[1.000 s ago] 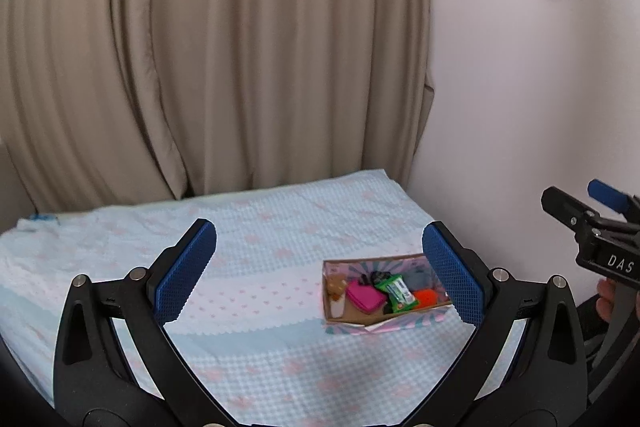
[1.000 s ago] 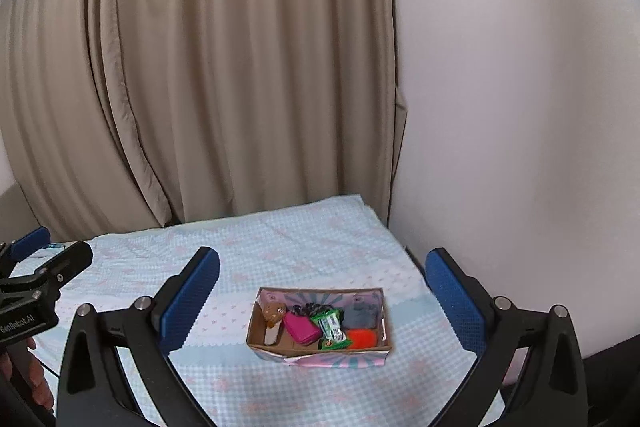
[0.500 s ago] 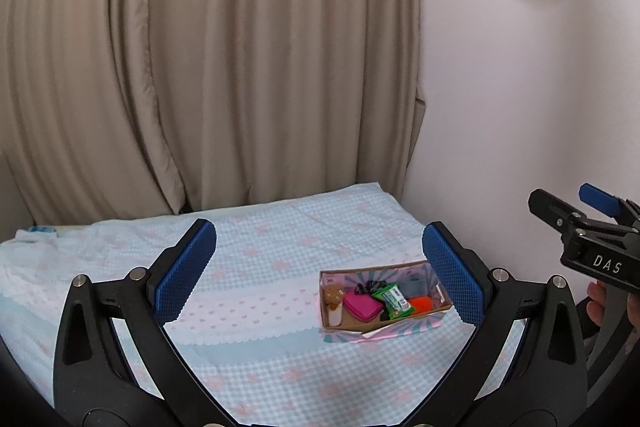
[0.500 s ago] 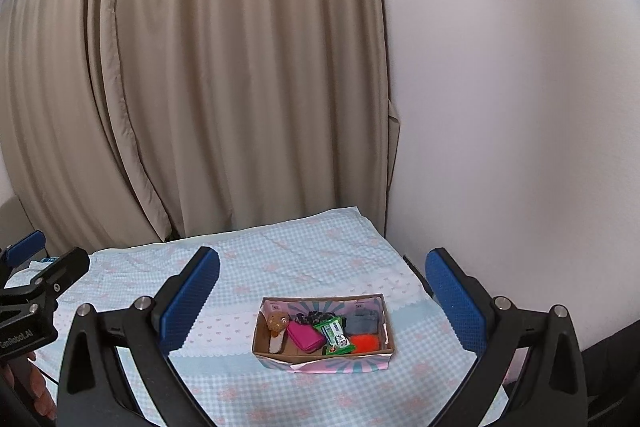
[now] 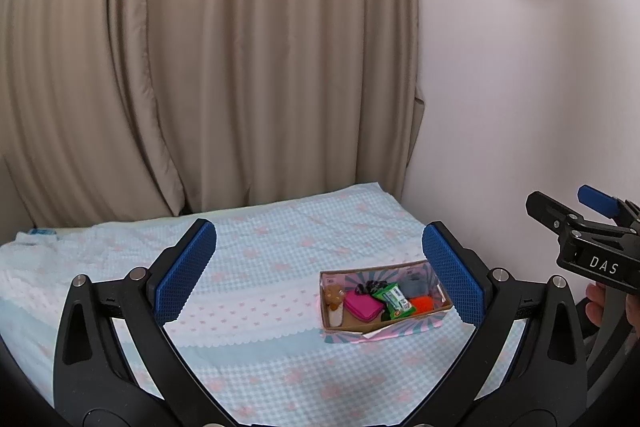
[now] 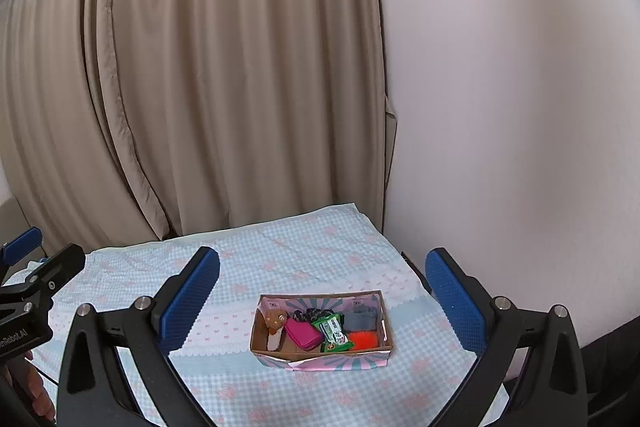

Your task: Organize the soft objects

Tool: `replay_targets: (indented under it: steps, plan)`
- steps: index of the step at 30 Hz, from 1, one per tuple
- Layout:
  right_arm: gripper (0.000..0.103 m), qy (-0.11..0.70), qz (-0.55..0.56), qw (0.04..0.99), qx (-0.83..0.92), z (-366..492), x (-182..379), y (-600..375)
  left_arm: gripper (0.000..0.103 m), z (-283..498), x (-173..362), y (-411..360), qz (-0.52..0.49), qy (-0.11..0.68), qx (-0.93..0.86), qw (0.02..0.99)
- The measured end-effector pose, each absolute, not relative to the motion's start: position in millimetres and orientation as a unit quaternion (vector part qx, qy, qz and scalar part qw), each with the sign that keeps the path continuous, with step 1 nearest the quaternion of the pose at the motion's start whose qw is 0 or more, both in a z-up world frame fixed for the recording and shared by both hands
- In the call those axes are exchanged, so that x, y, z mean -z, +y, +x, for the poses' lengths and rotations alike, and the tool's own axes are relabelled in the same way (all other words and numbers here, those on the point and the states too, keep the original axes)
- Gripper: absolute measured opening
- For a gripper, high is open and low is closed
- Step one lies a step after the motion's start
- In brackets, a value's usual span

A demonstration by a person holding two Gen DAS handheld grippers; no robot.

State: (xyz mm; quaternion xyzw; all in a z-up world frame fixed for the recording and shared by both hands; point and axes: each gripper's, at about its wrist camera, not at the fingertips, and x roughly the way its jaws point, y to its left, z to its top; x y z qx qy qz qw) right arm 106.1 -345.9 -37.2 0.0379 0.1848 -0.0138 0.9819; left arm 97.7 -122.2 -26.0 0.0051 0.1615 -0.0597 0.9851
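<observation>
Item under inspection: a shallow cardboard box (image 6: 320, 357), open-topped, brown inside, with a pink and teal sunburst print on its outer wall. It sits on a bed cover (image 6: 280, 259) of pale blue check with pink motifs and a white scalloped band. In the right wrist view the box lies low in the frame, just right of centre; in the left wrist view (image 5: 384, 329) it lies lower right, partly behind the right-hand blue pad.

Contents, left to right in the right wrist view:
- a small brown plush figure (image 6: 275, 319) at the left end, above a pale strip;
- a magenta pouch (image 6: 304, 333), lying tilted;
- a dark crumpled item (image 6: 306, 315) against the rear wall, kind not discernible;
- a green packet (image 6: 334, 333) with a white label; print too small to read;
- a grey soft piece (image 6: 360, 319) at the rear right;
- an orange fuzzy item (image 6: 362, 339) at the front right.
The items touch and overlap one another.

Left gripper (image 5: 320, 271): jaws spread wide, nothing between them, held above the bed and apart from the box. Right gripper (image 6: 322, 297): likewise spread wide, with nothing in it, framing the box from above without touching it.

Legible writing: "DAS" in white on the right gripper's body, right edge of the left wrist view; a partial "...Robot.AI" on the left gripper's body, left edge of the right wrist view.

Background: beige pleated curtain (image 6: 200, 67) upper left, plain white wall (image 6: 500, 107) right.
</observation>
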Motion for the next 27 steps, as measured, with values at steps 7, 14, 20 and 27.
replay_targets:
  steps: [7, 14, 20, 27]
  plan:
    - [0.103, 0.184, 0.034, 0.982, 0.013, 103.3, 37.1, -344.1, 0.103, 97.8, 24.6, -118.9, -0.001, 0.16, 0.058, 0.985]
    - [0.103, 0.178, 0.036, 0.983, 0.013, 101.0, 39.2, -345.0, 0.103, 98.2, 24.6, -120.4, 0.004, 0.156, 0.055, 0.986]
    - [0.103, 0.179, 0.036, 0.983, 0.012, 102.1, 40.7, -346.2, 0.103, 98.4, 27.3, -123.7, 0.004, 0.15, 0.058, 0.987]
    - [0.103, 0.18, 0.036, 0.983, 0.012, 102.5, 40.1, -346.5, 0.103, 98.6, 27.2, -129.2, 0.008, 0.149, 0.057, 0.987]
